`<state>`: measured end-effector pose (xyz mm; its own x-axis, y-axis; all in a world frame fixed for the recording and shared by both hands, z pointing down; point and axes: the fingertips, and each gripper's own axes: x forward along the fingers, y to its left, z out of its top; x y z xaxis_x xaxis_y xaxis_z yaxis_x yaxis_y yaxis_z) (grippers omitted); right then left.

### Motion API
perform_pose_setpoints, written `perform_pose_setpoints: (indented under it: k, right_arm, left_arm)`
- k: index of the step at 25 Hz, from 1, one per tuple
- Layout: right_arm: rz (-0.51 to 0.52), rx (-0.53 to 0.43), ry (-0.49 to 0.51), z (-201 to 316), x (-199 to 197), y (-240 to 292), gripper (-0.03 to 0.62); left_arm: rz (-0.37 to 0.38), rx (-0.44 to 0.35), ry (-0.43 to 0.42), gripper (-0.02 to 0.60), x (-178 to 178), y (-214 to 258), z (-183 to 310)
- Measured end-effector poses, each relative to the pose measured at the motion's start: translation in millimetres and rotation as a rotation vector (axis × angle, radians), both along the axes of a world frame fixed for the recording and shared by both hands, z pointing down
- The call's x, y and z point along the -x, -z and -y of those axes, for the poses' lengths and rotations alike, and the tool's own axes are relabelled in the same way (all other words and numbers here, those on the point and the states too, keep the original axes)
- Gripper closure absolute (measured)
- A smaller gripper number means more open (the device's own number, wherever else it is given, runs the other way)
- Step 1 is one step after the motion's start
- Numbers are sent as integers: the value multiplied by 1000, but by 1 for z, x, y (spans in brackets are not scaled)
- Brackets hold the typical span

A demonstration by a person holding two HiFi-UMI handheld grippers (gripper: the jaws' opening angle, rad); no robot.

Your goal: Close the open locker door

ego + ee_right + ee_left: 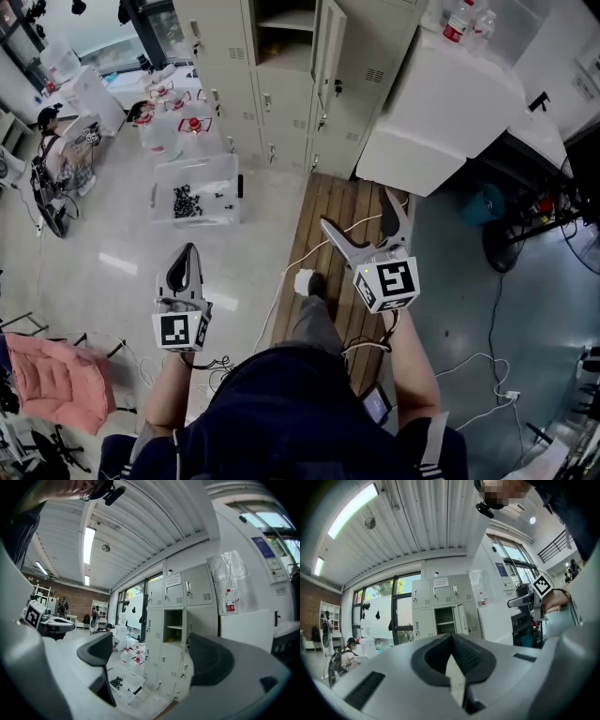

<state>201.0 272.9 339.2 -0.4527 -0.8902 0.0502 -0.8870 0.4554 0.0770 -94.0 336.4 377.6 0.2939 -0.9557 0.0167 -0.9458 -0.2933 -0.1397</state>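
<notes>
A bank of grey lockers point(281, 84) stands a few steps ahead. One compartment is open, and its door point(329, 45) swings out to the right. The open compartment point(174, 626) and its door point(184, 629) also show in the right gripper view, and the compartment point(443, 620) shows small in the left gripper view. My left gripper point(189, 251) is shut with nothing in it, held low at the left. My right gripper point(360, 210) is open and empty, pointing toward the lockers. Both are well short of the door.
A clear bin of black parts point(195, 190) and several water jugs point(174, 118) sit on the floor left of the lockers. A large white cabinet point(441, 103) stands at the right. Wooden boards point(330, 234) with cables lead ahead. A pink chair point(56, 380) is near left.
</notes>
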Motion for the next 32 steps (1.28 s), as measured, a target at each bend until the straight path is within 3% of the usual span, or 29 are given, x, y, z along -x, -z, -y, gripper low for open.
perform_pose_setpoints:
  k: [7,15,23,28,32]
  right_arm:
    - [22,44,113,135,-40,-2,74]
    - [15,28,167,233,-48,-12,92]
    - [12,-57,109,296,-44,-31,112]
    - [-5,-86,17,341,-31,-30,139]
    - [-32,-74,-58,385,-23,-24,160]
  left_arm:
    - [-19,16,96,578,-51,17,119]
    - [-11,15,116,579,-60,14,195]
    - [16,6,14,578,-42,-33,278]
    - [11,35,-96,578,2,-56,328]
    - [16,48,-190,578,36,-47,370]
